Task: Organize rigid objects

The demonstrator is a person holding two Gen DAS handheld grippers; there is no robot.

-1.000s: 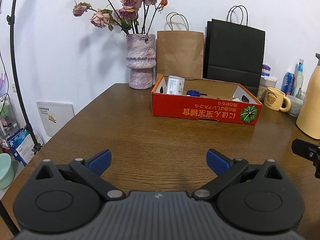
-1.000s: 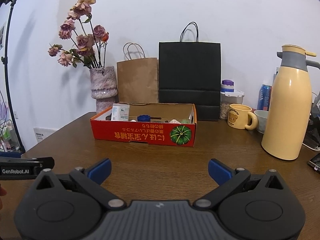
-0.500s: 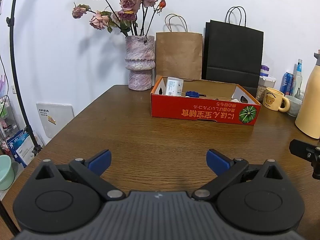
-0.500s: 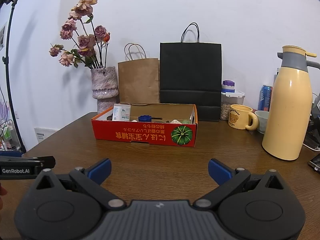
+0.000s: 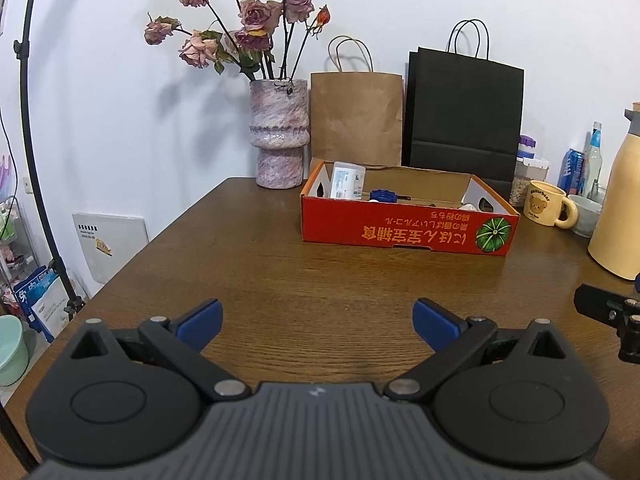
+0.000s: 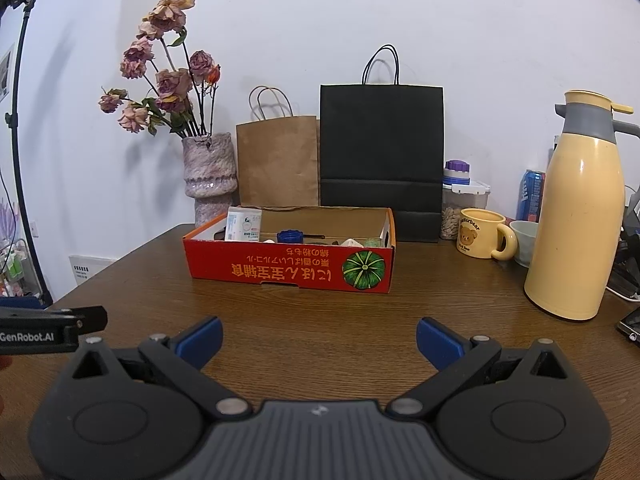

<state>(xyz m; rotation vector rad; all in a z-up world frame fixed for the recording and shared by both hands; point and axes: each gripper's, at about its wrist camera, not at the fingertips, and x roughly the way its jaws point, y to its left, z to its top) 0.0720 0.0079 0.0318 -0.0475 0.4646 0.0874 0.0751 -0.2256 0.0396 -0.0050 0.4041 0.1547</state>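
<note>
A shallow red cardboard box (image 5: 404,232) (image 6: 288,270) with a pumpkin picture stands on the wooden table (image 5: 312,280) (image 6: 320,312), well ahead of both grippers. Inside it I see a white carton (image 5: 347,181) (image 6: 244,224) standing at the left end, a blue round cap (image 5: 382,195) (image 6: 289,236), and small pale and green items (image 6: 360,242) at the right end. My left gripper (image 5: 316,316) is open over bare wood, nothing between its blue pads. My right gripper (image 6: 318,338) is open too, holding nothing.
Along the back stand a pink vase of dried roses (image 5: 279,140) (image 6: 209,176), a brown paper bag (image 5: 356,118) (image 6: 277,160) and a black bag (image 5: 464,114) (image 6: 381,148). To the right are a bear mug (image 6: 482,233), a food jar (image 6: 462,204), a can (image 6: 531,188) and a tall yellow thermos (image 6: 576,216).
Both views have drawn back slightly from the box and risen a little. Both grippers stay open and hold nothing.
</note>
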